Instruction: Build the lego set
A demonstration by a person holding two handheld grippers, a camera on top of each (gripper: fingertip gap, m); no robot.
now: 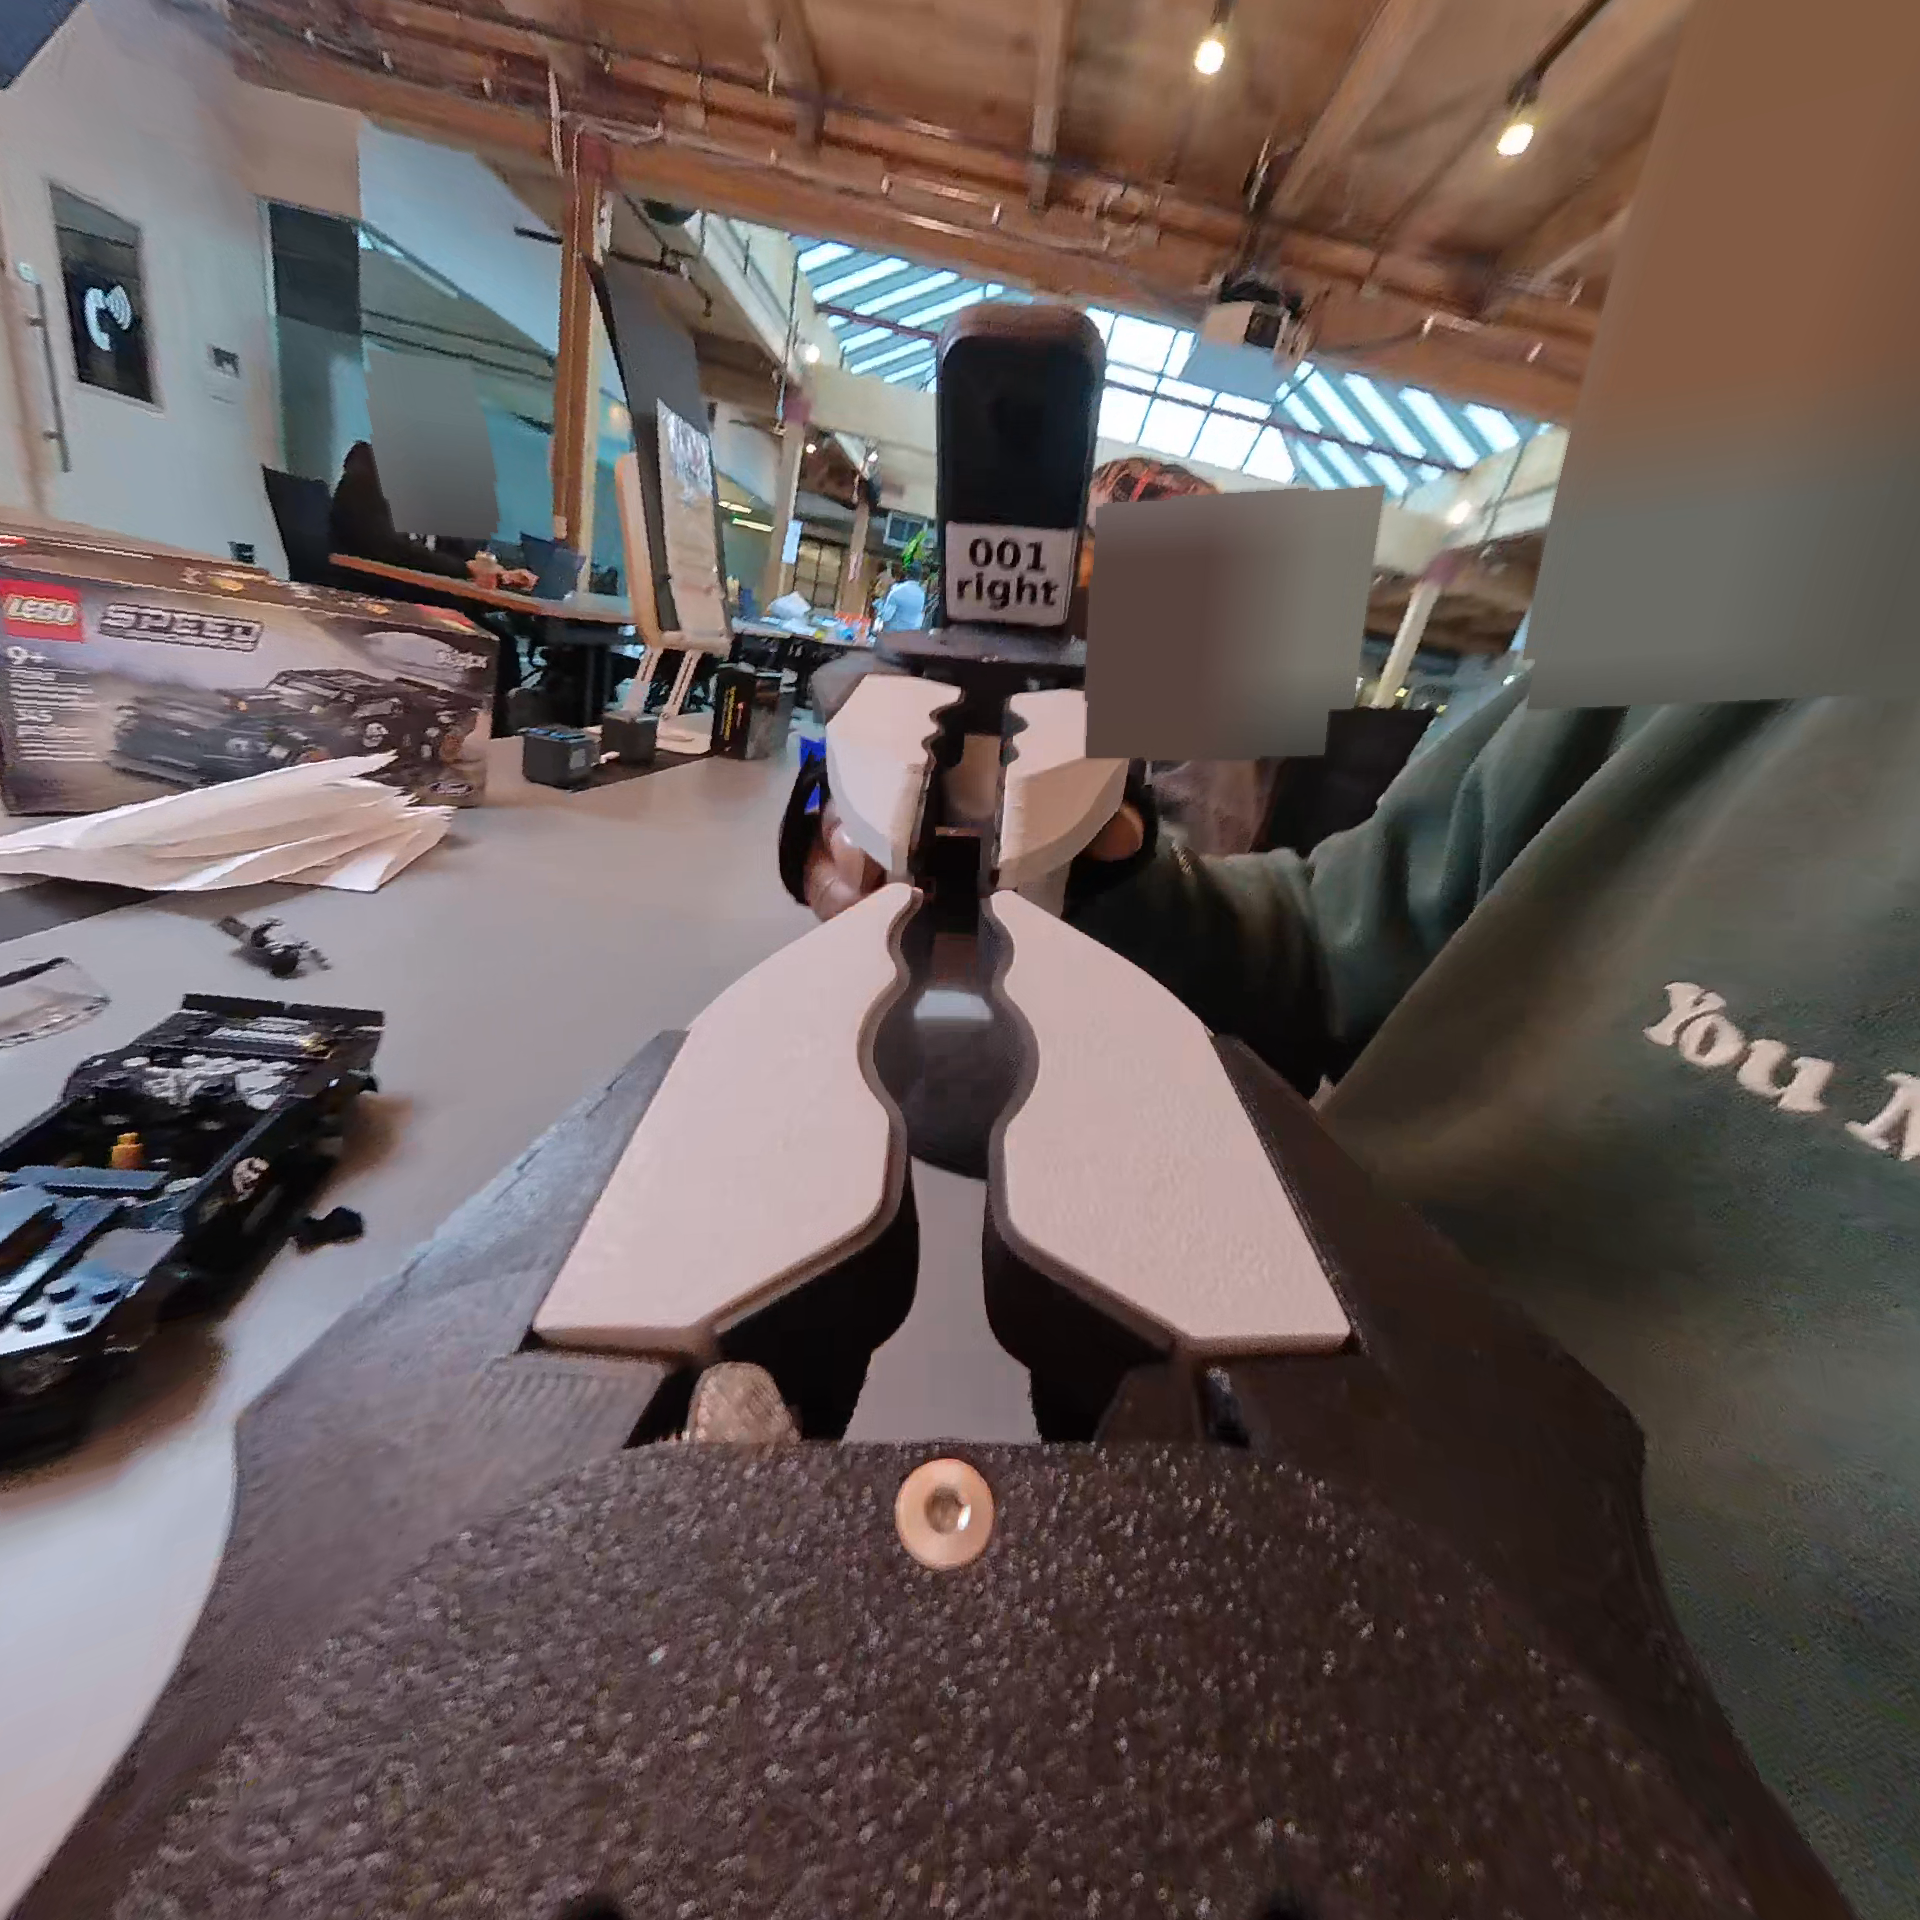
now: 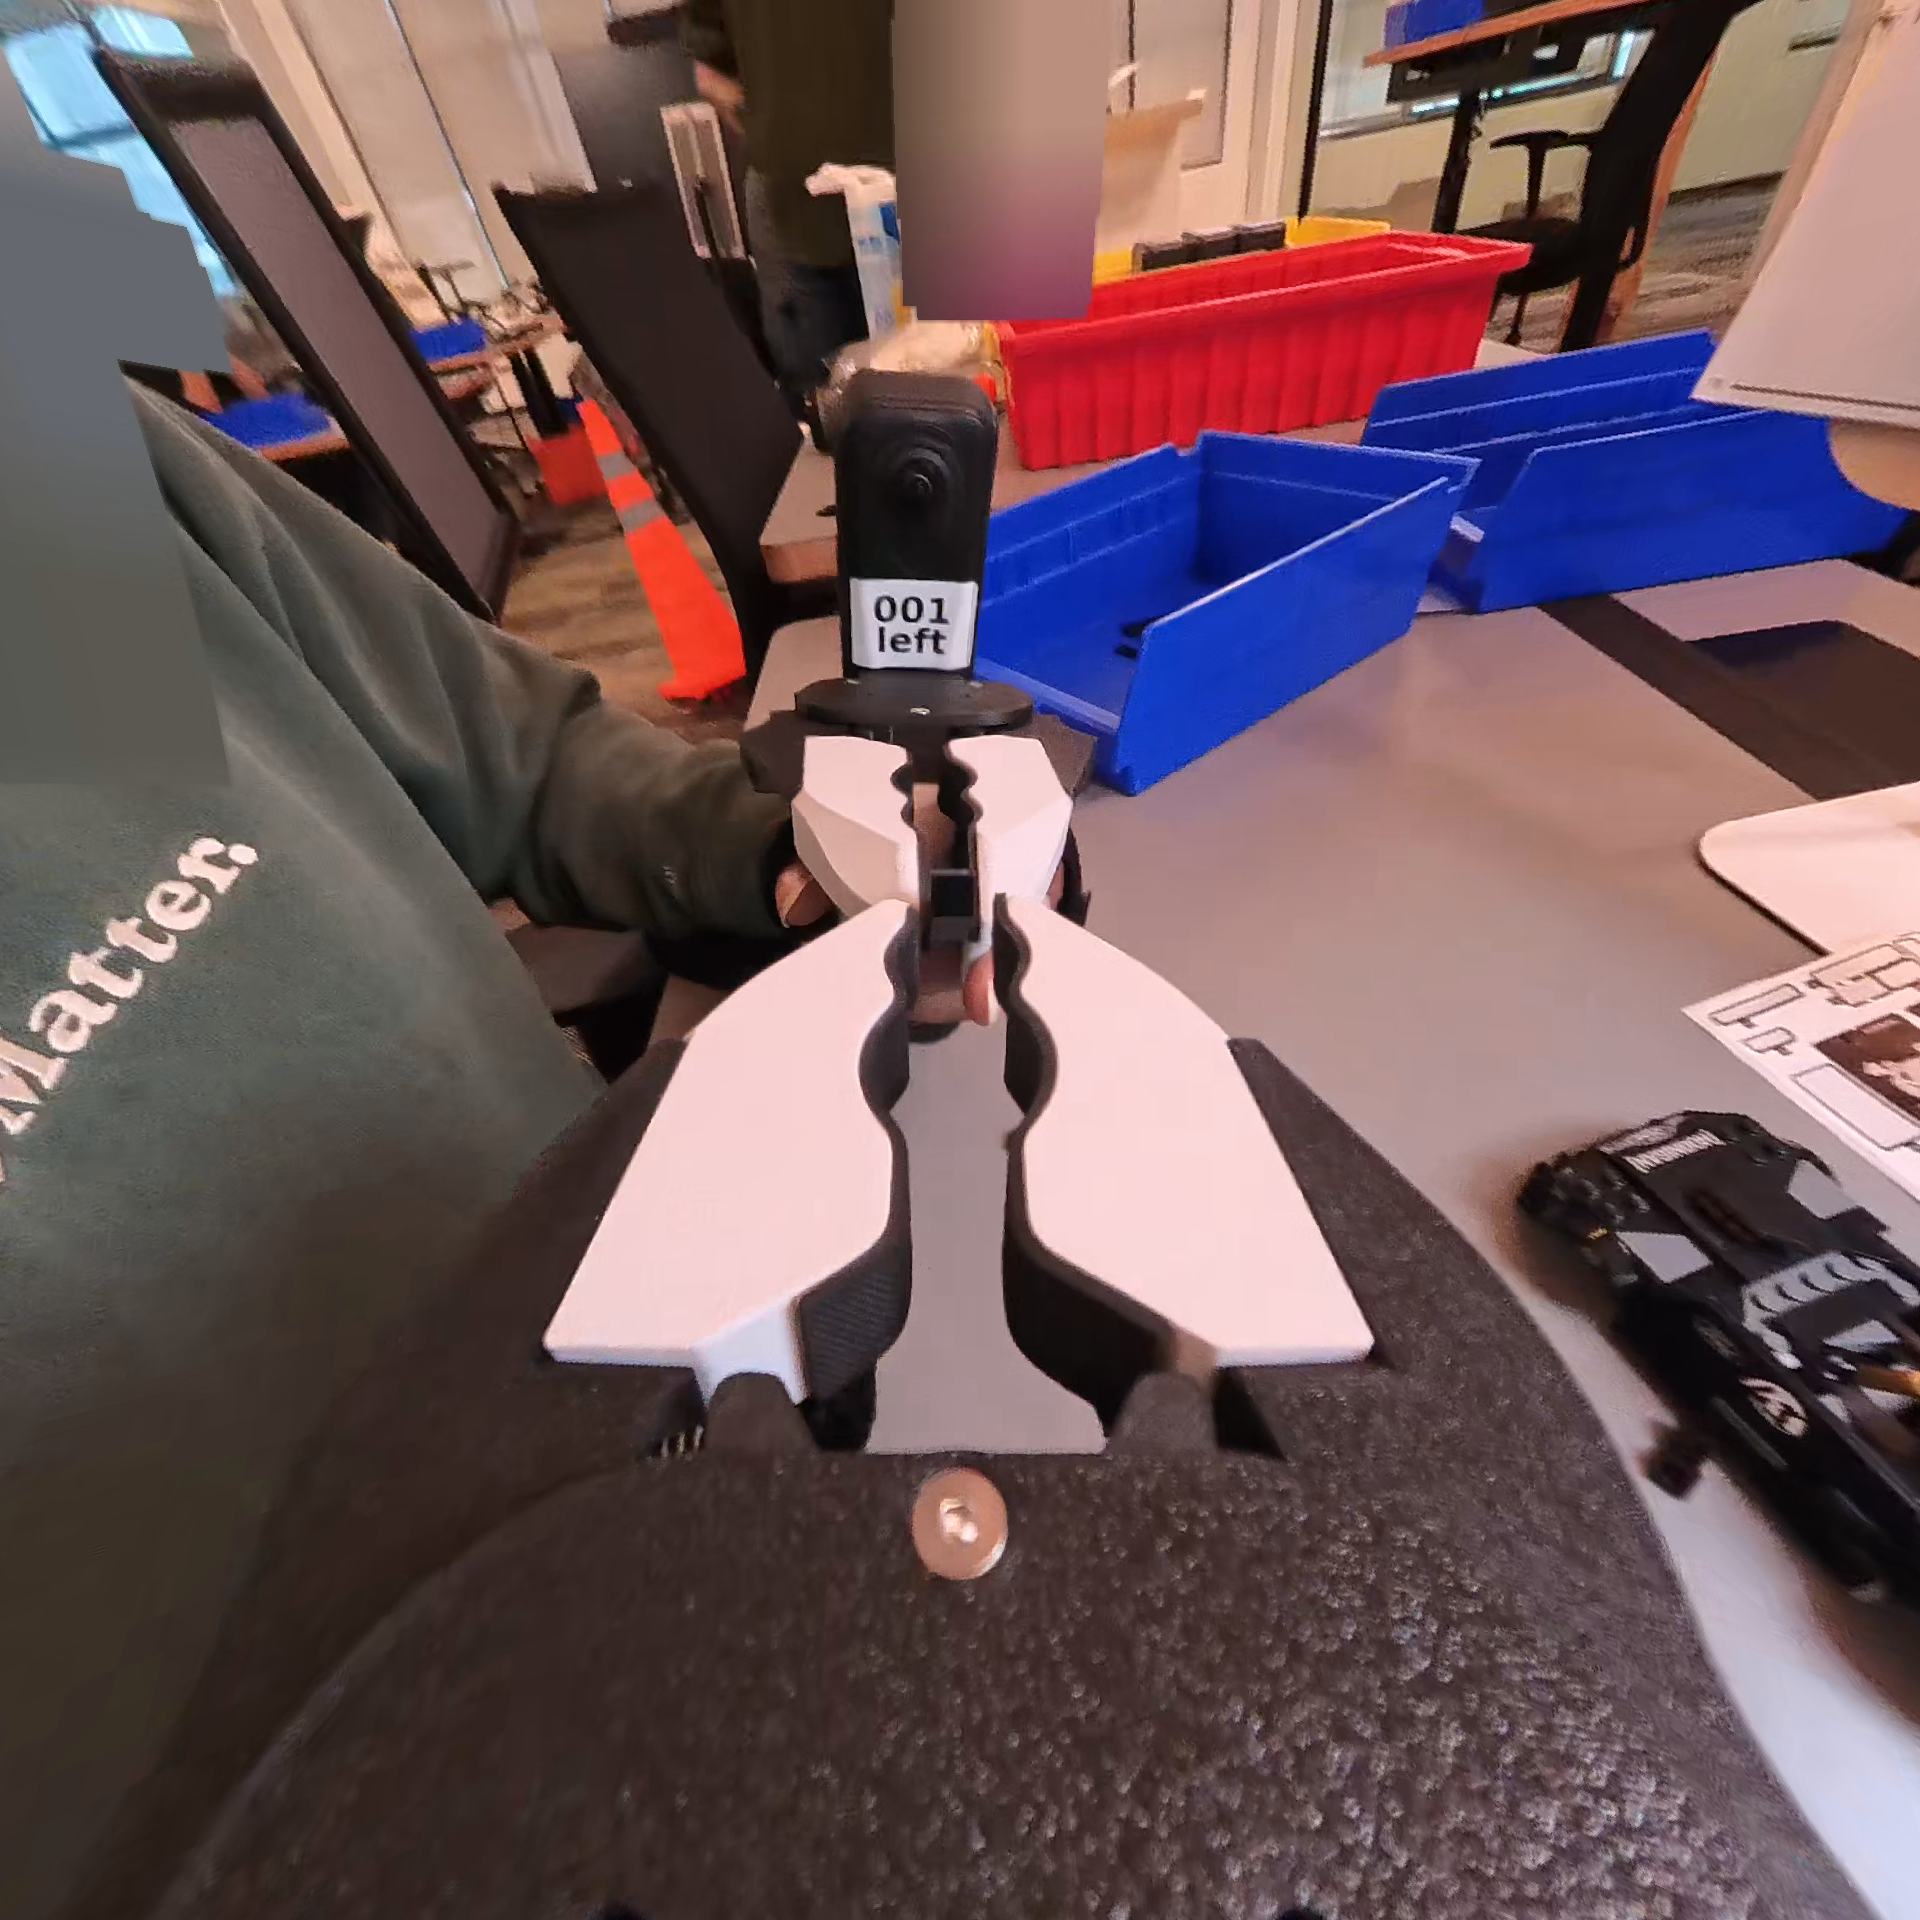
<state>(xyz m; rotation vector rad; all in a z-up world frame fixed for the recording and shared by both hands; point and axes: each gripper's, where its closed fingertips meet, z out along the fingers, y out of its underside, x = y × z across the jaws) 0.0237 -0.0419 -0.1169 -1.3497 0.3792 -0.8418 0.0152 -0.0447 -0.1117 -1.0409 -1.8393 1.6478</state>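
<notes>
Here, the two handheld claws meet tip to tip above the table (image 1: 582, 935), a small black brick (image 1: 951, 883) pinched between them. In the left wrist view, the left claw (image 1: 940, 914) is nearly closed, its white fingers (image 1: 769, 1132) narrowing onto the brick, while the right claw (image 1: 961, 790) faces it head-on, also clamped on the piece. The half-built black car (image 1: 156, 1164) lies well to the left and below, its long axis running away from the camera; the set's box (image 1: 239, 696) and white paper bags (image 1: 229, 831) sit behind it.

In the right wrist view, the right claw (image 2: 951, 925) shows a slim gap at its tips around the same brick (image 2: 951, 899), and the left claw (image 2: 940, 821) grips it from the far side. The car (image 2: 1745, 1288) appears low at right. Whichever claw keeps the brick must likely swing down toward it. Only this view shows the instruction sheet (image 2: 1839, 1029) and blue bins (image 2: 1247, 582); only the other shows the box.
</notes>
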